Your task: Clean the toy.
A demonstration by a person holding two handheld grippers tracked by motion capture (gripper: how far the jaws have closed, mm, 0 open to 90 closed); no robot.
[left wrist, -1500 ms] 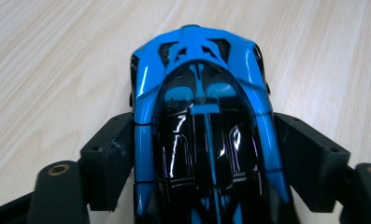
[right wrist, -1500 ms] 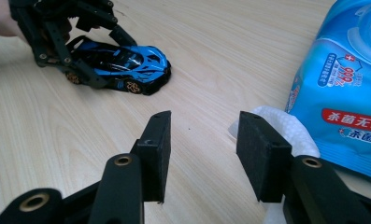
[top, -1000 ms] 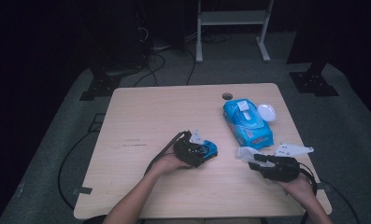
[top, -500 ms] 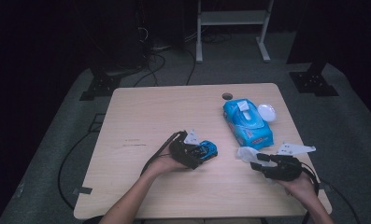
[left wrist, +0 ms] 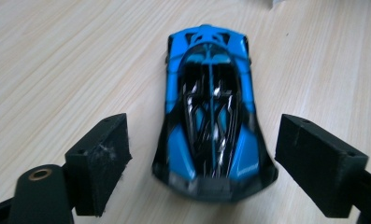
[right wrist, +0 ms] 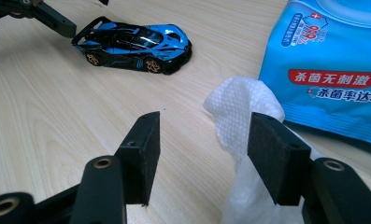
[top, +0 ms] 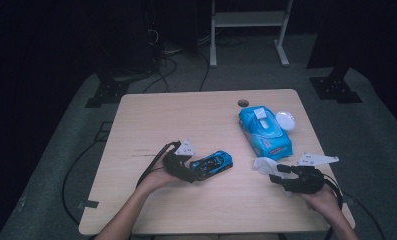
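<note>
A blue and black toy car [top: 213,163] stands on the wooden table [top: 186,120]. My left gripper [top: 190,171] is open just behind it. In the left gripper view the car [left wrist: 211,116] lies between the spread jaws, rear end nearest, and neither jaw touches it. My right gripper [top: 276,173] is open at the table's right front. A crumpled white wipe [top: 262,164] lies at its tips. In the right gripper view the wipe [right wrist: 241,105] leans against the inner side of the right jaw, and the car [right wrist: 134,44] stands farther off at upper left.
A blue pack of wet wipes [top: 263,131] lies right of centre, with its edge [right wrist: 332,60] close beside the right gripper. A round white lid [top: 285,120] sits next to the pack. A small hole [top: 243,103] marks the table's far side.
My left gripper has drawn back to the left, away from the car, so more of the car shows. The right gripper and the wipe have hardly moved.
</note>
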